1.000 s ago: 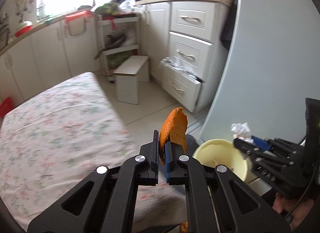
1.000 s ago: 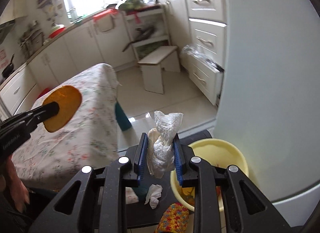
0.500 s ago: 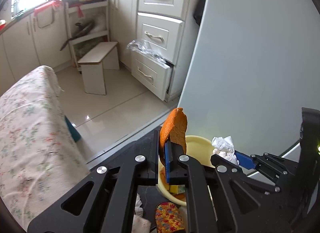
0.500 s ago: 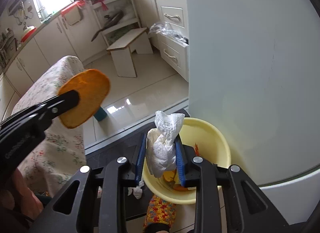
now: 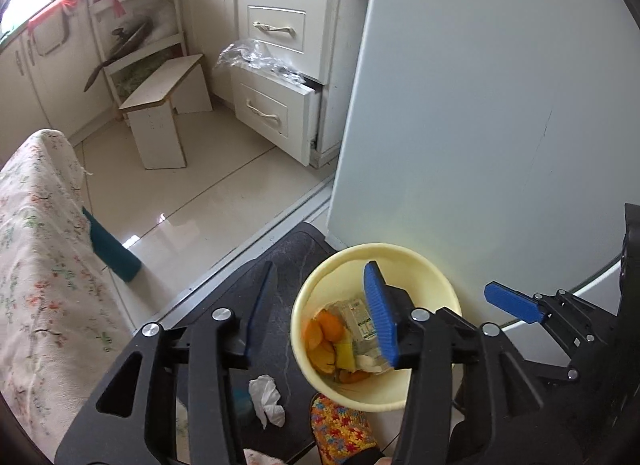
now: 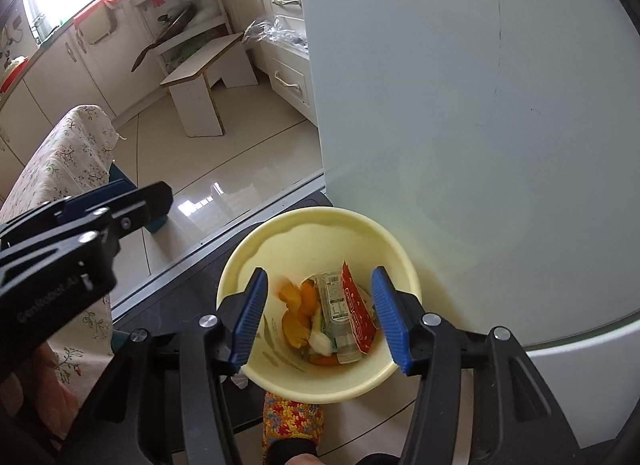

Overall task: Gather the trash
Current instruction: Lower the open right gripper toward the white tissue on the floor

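A pale yellow bin [image 6: 320, 214] stands on the floor against a white appliance, right below both grippers. In it lie orange peels [image 6: 297, 305], a green-and-white packet [image 6: 335, 305], a red packet [image 6: 357, 315] and a white wad [image 6: 321, 343]. My right gripper [image 6: 320, 321] hangs over the bin's mouth; its jaws are opening and nothing is between them. My left gripper [image 5: 319, 313] hovers over the bin's [image 5: 400, 250] left rim, above the peels [image 5: 328, 327]. Its jaws are also opening and hold nothing. One blue pad [image 5: 513, 302] of the right gripper shows at the right.
A crumpled tissue [image 5: 266, 395] lies on the dark mat [image 5: 280, 265] left of the bin, beside a foot in a colourful slipper [image 5: 340, 425]. The floral-clothed table [image 5: 40, 265] is at the left. A white stool [image 5: 160, 121] and a part-open drawer [image 5: 276, 109] stand beyond.
Both grippers came down over the yellow bin and opened. The orange peel has left the left jaws and the white tissue has left the right jaws.
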`<state>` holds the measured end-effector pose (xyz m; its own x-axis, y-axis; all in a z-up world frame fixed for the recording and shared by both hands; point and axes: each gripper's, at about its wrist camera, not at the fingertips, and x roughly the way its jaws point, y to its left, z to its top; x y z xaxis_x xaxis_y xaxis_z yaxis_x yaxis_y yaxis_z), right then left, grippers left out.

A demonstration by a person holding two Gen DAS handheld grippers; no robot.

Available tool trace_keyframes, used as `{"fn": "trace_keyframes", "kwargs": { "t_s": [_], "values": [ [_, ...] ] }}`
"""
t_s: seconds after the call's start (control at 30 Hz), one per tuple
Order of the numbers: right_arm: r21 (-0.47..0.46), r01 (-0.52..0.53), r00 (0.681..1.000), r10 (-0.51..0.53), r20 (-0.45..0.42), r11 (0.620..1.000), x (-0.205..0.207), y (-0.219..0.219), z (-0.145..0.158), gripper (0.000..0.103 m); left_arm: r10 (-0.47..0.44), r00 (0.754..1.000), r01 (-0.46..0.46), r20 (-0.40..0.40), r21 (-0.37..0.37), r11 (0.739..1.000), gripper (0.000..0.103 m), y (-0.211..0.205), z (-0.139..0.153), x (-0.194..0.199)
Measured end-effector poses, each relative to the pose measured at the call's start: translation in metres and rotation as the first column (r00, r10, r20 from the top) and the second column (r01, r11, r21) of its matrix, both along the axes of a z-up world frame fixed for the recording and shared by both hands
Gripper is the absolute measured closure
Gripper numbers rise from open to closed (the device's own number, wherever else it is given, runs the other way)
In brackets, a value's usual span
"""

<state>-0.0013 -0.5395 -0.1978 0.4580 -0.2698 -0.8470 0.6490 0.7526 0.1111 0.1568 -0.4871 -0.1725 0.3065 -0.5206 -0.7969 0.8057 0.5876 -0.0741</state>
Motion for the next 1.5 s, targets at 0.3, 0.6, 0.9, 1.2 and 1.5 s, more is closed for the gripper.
{"fn": "trace_keyframes", "kwargs": {
  "t_s": [0.3, 0.6, 0.9, 1.2, 1.5],
  "values": [
    [-0.060, -0.401, 0.914, 0.395, -0.096, 0.914, 0.022, 0.091, -0.009, 0.048, 0.130, 0.988, -0.127, 0.082, -0.041, 0.991, 0.052, 0.079, 0.045, 0.030],
    [-0.042, -0.925, 0.329, 0.739, -0.588, 0.378, 0.029, 0.261, -0.149, 0.046, 0.234, 0.967, -0.228, 0.100, -0.068, 0.971, 0.050, 0.165, 0.062, 0.044],
    [0.038, -0.937, 0.237, 0.713, -0.660, 0.347, 0.054, 0.291, -0.267, 0.044, 0.259, 0.966, -0.257, 0.030, -0.050, 0.965, 0.050, 0.210, 0.033, 0.042],
    [0.029, -0.929, 0.258, 0.703, -0.662, 0.368, 0.080, 0.274, -0.333, 0.044, 0.300, 0.952, -0.303, -0.050, -0.066, 0.951, 0.050, 0.239, 0.019, 0.055],
    [0.019, -0.939, 0.249, 0.718, -0.650, 0.343, 0.099, 0.279, -0.348, 0.093, 0.298, 0.953, -0.302, -0.059, -0.074, 0.951, 0.050, 0.242, 0.018, 0.054]
  ]
}}
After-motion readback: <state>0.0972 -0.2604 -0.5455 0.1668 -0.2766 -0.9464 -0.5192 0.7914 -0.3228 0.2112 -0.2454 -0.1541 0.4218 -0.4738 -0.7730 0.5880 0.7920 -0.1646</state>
